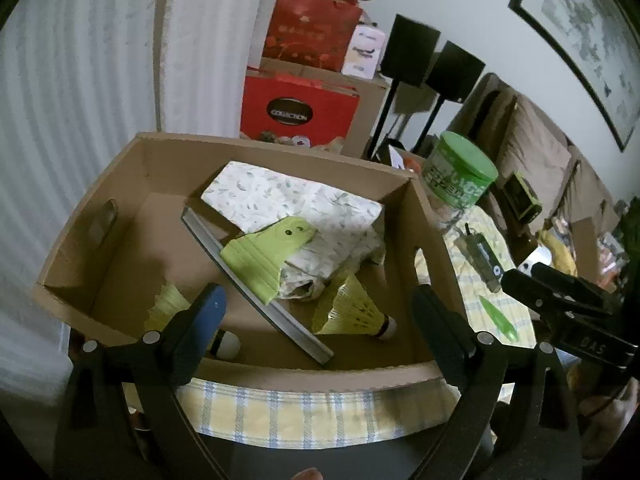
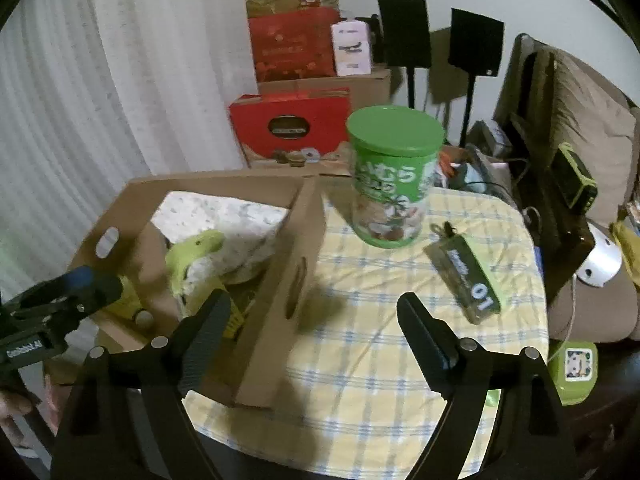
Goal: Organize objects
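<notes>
The left gripper hangs over the near wall of the cardboard box, jaws spread wide with nothing between the pads. Just beyond them in the box lie two yellow shuttlecocks, a grey strip and a green cloth on patterned paper. The right gripper is likewise spread and empty, straddling the box's right wall. Ahead of its right jaw on the checked tablecloth stand a green-lidded canister and a small green case.

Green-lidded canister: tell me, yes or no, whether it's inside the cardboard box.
No, the green-lidded canister stands upright on the checked tablecloth, outside the cardboard box.
</notes>
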A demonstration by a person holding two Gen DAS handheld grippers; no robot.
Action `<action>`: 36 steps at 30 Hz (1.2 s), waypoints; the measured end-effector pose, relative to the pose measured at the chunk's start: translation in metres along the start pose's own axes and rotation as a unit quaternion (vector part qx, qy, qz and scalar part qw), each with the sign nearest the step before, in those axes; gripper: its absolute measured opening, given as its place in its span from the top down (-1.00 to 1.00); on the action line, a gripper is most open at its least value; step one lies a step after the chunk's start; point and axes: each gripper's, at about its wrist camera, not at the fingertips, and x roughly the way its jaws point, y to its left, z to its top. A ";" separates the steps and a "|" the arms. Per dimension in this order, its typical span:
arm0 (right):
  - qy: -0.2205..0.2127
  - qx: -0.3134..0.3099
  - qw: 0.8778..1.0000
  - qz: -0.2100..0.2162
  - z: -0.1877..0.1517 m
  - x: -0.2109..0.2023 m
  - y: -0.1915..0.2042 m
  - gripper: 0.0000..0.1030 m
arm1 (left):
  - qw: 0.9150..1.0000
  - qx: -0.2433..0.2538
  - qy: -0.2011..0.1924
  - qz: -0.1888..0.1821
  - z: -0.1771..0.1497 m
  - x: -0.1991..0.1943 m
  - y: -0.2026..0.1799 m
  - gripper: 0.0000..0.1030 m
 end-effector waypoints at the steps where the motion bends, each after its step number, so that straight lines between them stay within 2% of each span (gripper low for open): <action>1: 0.000 0.002 1.000 0.002 -0.001 -0.001 -0.002 -0.72 | 1.000 0.003 0.000 0.001 -0.001 0.000 -0.002 -0.82; 5: 0.000 0.009 1.000 -0.001 -0.007 -0.005 -0.011 -1.00 | 1.000 0.014 -0.005 0.004 -0.003 -0.004 -0.011 -0.94; 15: -0.002 0.011 0.999 -0.046 -0.023 -0.023 -0.041 -0.99 | 0.999 0.047 -0.009 -0.003 -0.009 -0.005 -0.044 -0.97; 22: -0.009 0.047 0.997 -0.068 -0.033 -0.042 -0.080 -0.99 | 0.996 0.070 0.028 -0.048 -0.017 0.002 -0.073 -0.99; 26: -0.009 0.070 0.995 -0.075 -0.043 -0.049 -0.101 -0.99 | 0.995 0.087 0.026 -0.046 -0.020 0.005 -0.088 -0.99; 29: -0.006 0.081 0.993 -0.082 -0.055 -0.050 -0.115 -0.99 | 0.994 0.090 0.033 -0.059 -0.023 0.007 -0.097 -0.99; 36: 0.011 0.082 0.993 -0.086 -0.078 -0.038 -0.134 -0.99 | 0.992 0.095 0.040 -0.077 -0.030 0.015 -0.110 -0.99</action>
